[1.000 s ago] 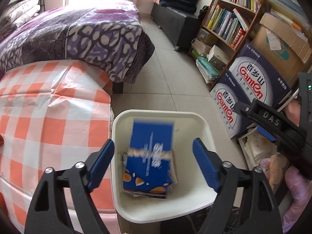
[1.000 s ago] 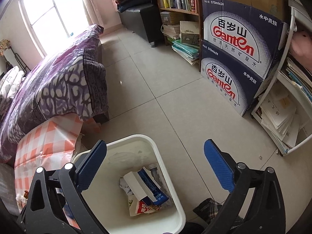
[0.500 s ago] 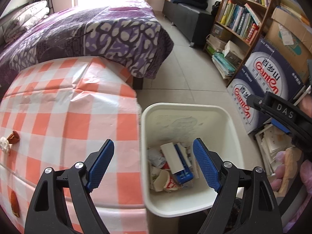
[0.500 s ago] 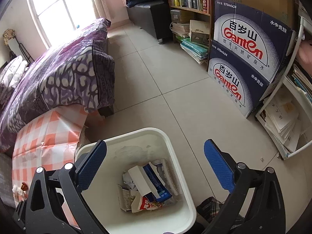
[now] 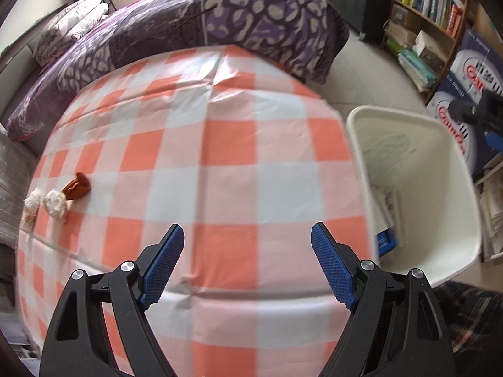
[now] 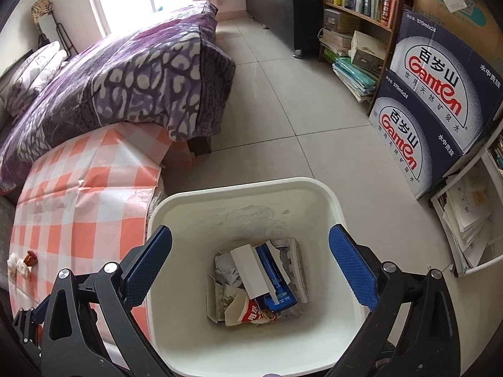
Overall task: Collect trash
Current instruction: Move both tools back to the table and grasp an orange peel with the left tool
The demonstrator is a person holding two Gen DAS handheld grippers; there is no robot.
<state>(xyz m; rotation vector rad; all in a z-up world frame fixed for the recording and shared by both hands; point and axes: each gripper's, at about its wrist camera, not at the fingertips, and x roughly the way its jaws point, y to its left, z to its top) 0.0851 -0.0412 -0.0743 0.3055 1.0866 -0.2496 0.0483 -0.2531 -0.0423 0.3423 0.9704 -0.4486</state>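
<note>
Most of the trash we are collecting already lies at the bottom of the white square plastic bin [image 6: 333, 207]: a blue and white cardboard carton [image 6: 270, 276], a torn red and white paper cup [image 6: 251, 312] and crumpled white paper [image 6: 226, 267] piled together. The bin stands on the tiled floor just beside the table covered with an orange and white checked cloth [image 5: 201, 144].

What is left, as far as we can see, sits near the far left edge of that cloth: a small brown scrap [image 5: 76, 186] touching two white crumpled wads [image 5: 55, 204]. The rest of the cloth in view is bare.

Our left gripper [image 5: 246, 265] hangs above the near part of the table with its blue pads spread wide and nothing between them. Our right gripper [image 6: 250, 265] hangs over the bin mouth, likewise spread apart and empty.

We judge the task to be well along, with these few scraps to fetch; the left gripper is the nearer one to them.
</note>
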